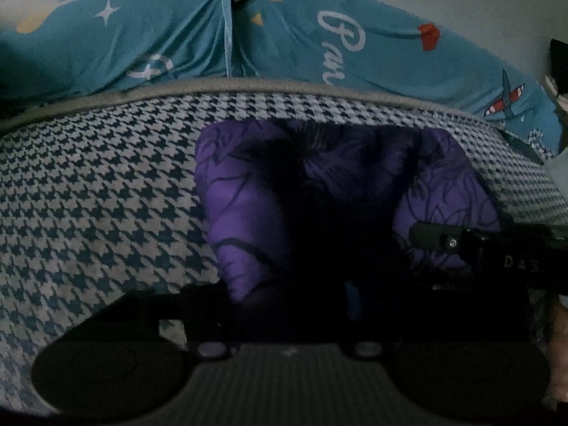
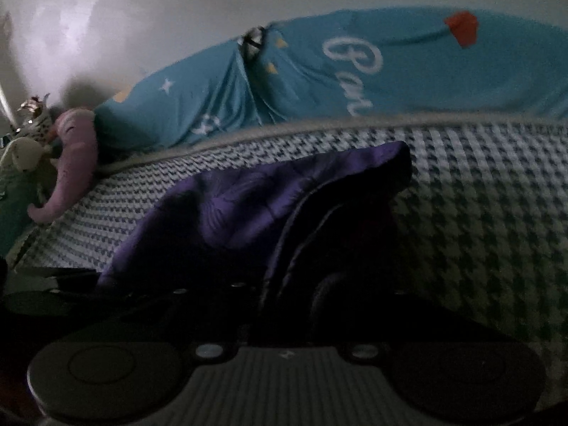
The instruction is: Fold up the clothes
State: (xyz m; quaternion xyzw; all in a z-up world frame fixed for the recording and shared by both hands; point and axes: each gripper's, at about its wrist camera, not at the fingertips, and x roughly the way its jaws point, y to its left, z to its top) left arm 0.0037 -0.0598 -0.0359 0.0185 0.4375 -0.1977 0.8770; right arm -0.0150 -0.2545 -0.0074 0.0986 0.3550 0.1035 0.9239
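Left wrist view looks down over my left gripper [image 1: 312,248] at the purple garment [image 1: 248,191], a leaf-printed piece lying bunched on the houndstooth bedcover [image 1: 99,191]. My fingers here are lost in shadow against the cloth's dark middle, so I cannot tell how far apart they stand or whether they have any of it pinched. At the right edge my right gripper [image 1: 436,238] reaches in over the garment's right side, one black finger [image 1: 426,236] lying across the purple fabric.

From the right wrist view the same garment [image 2: 241,198] rises in a fold straight ahead of my right gripper [image 2: 294,284], its dark lining and seamed edge running up between where my fingers should be. That part is too dark and blurred for me to say if the jaws are pressed on the cloth or only close to it.

Behind the bedcover [image 2: 479,213], past its grey piped edge, lies a teal quilt [image 2: 408,81] with white lettering, stars and a red patch, against a pale wall. A pink plush toy [image 2: 74,163] droops at the far left of the bed, beside other soft toys
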